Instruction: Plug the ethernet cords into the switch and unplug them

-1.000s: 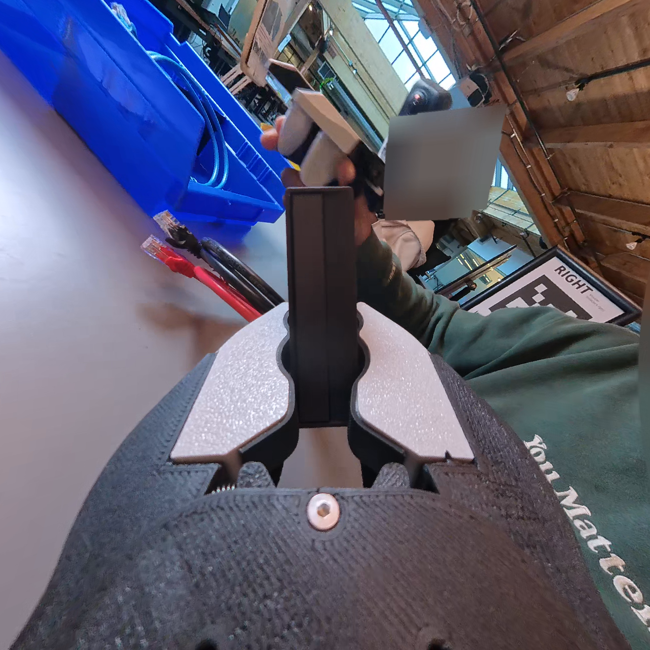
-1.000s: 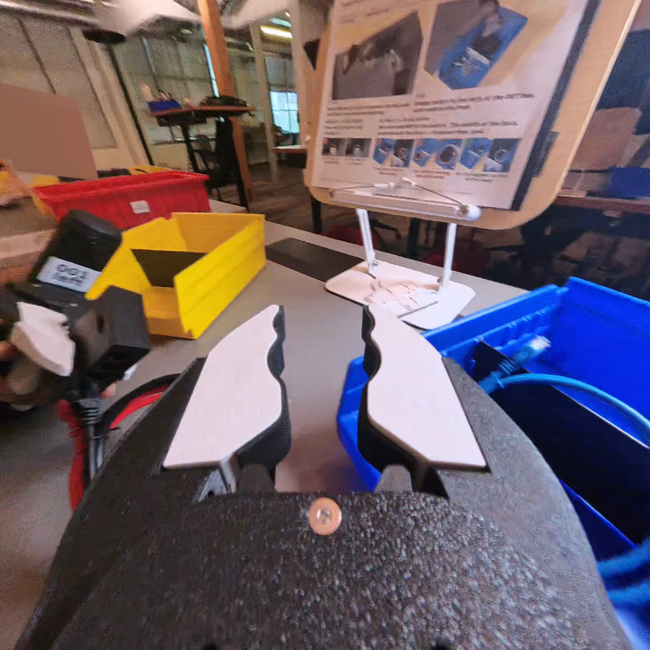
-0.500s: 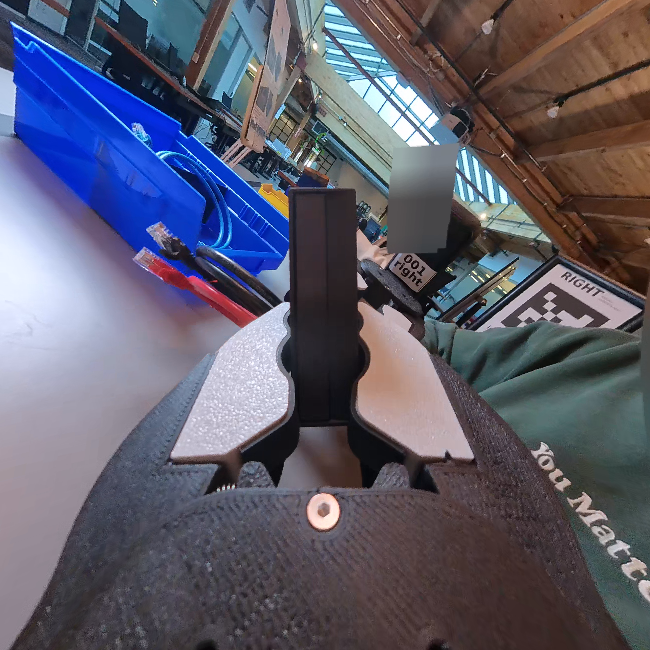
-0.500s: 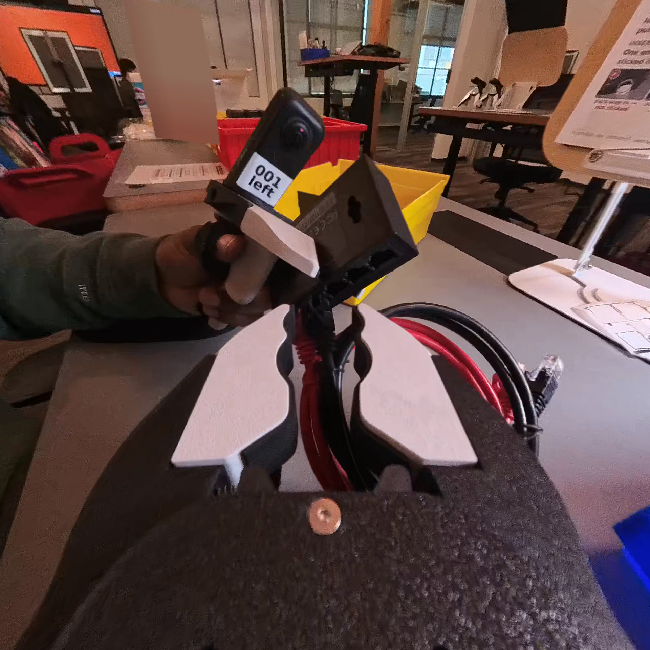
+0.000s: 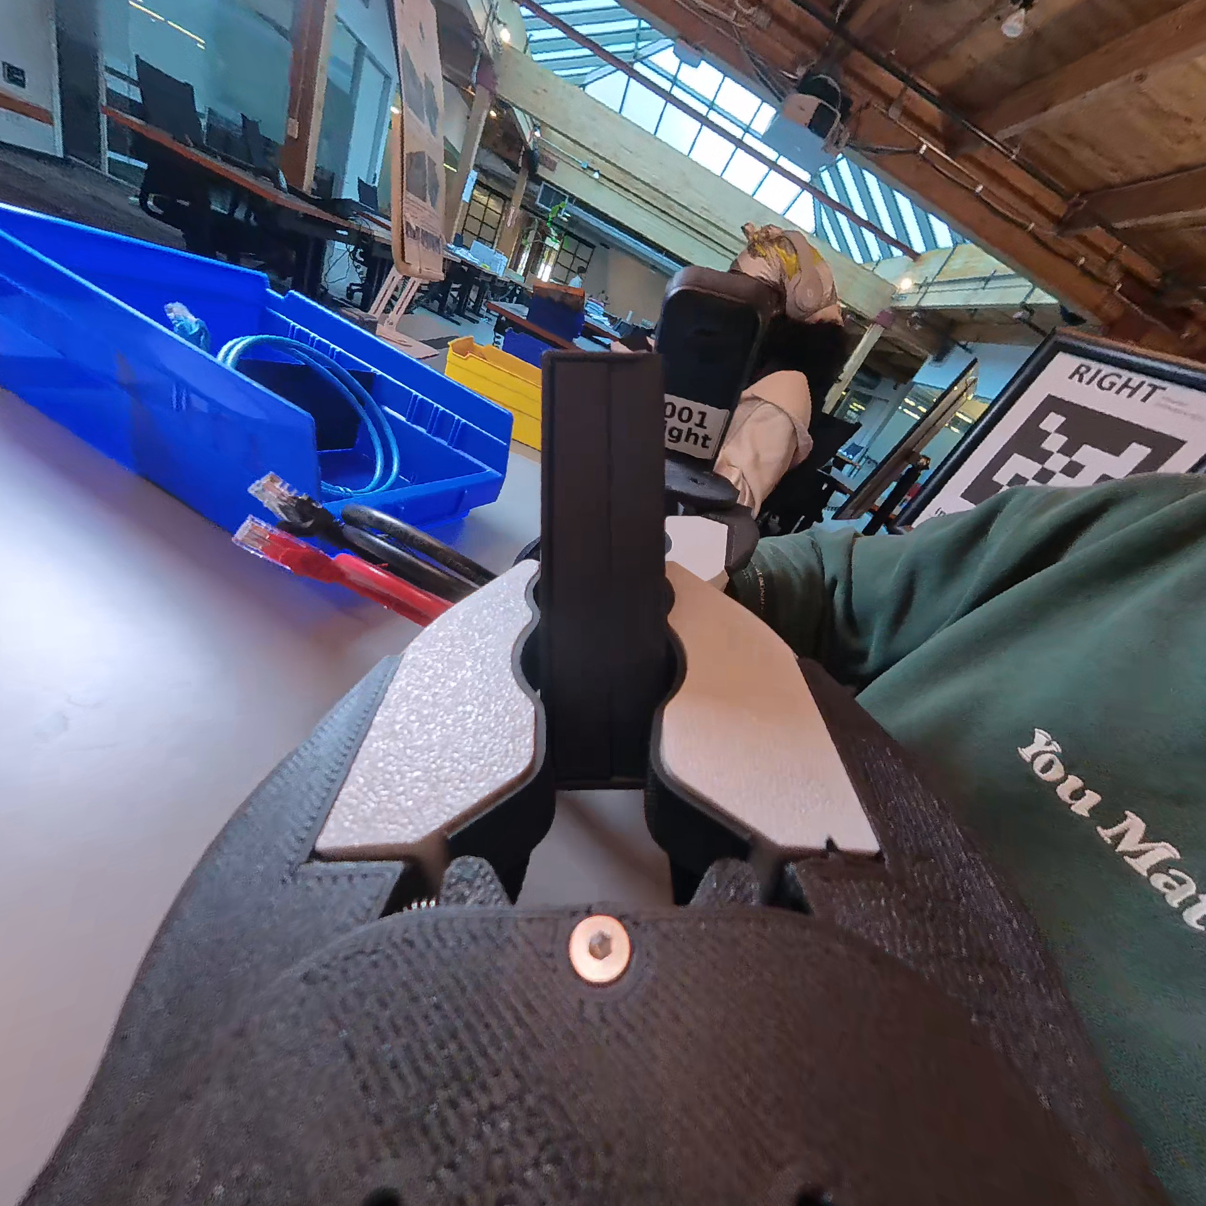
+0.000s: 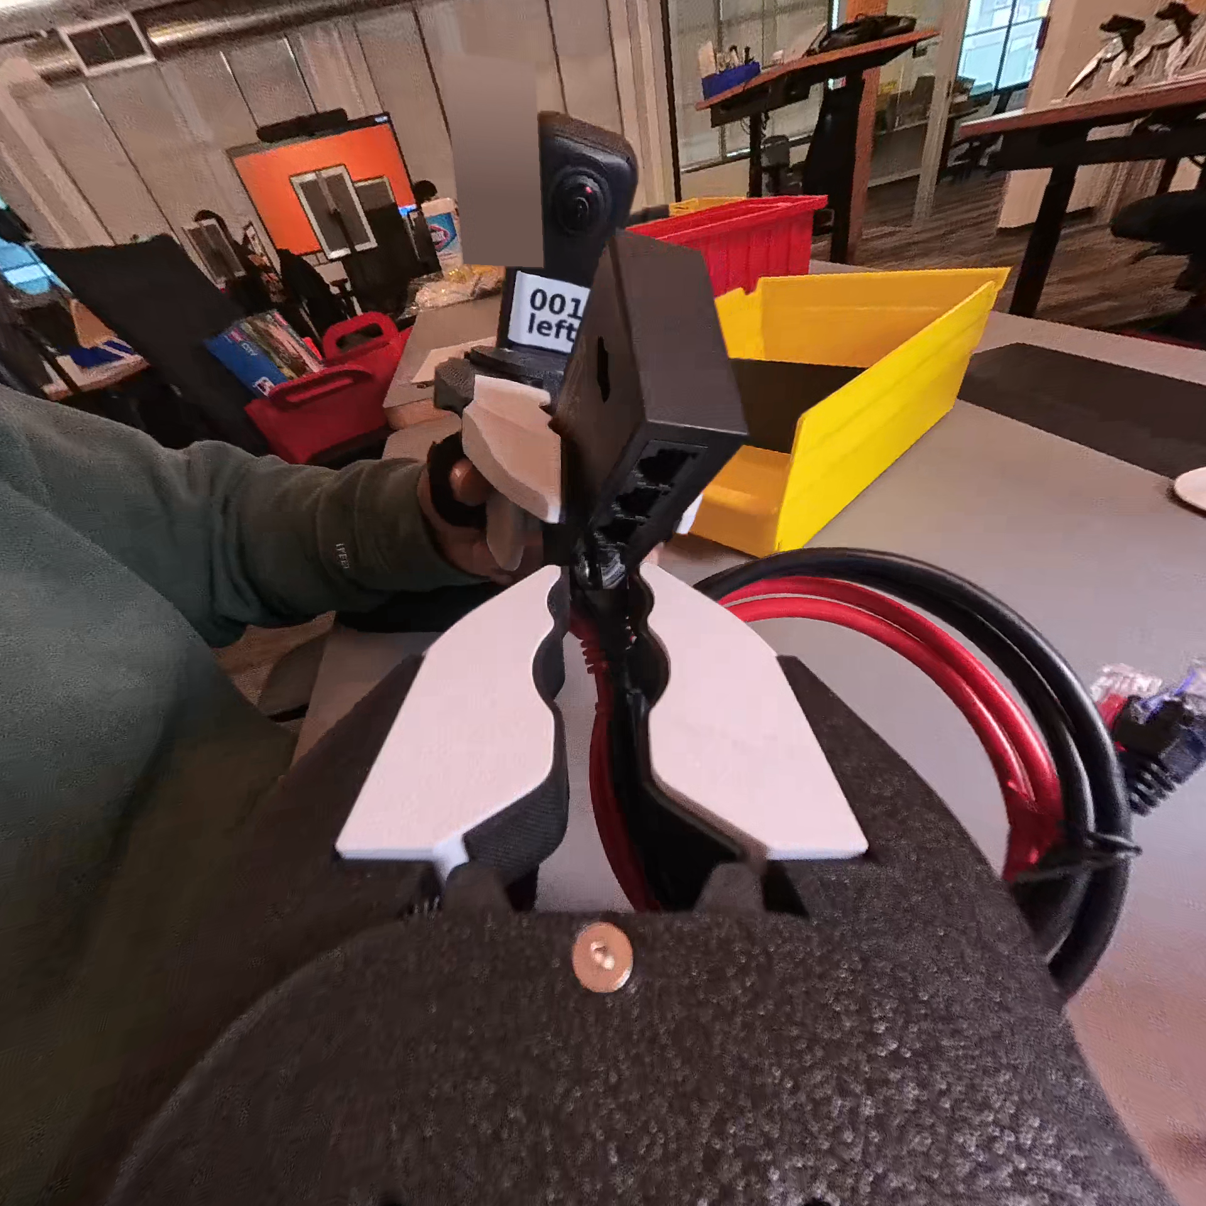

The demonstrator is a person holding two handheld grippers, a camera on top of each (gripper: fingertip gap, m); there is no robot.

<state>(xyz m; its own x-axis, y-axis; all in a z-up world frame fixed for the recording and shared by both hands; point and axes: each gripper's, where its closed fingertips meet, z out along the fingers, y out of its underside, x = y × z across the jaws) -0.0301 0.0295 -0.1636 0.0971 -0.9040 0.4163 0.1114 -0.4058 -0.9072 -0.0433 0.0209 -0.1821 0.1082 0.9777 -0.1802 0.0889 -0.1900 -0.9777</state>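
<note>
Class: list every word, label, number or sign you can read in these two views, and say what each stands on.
I do not copy out writing; here is what bears it.
White sticker on a black camera, left wrist view: legible.
White label on the other camera, right wrist view: legible.
Framed sign: legible heading.
Green sleeve: white lettering, cut off.
Standing board: too small.

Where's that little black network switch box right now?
The switch is clamped in the left gripper, held above the table, in front of the yellow bin, centre of the right wrist view.
</note>
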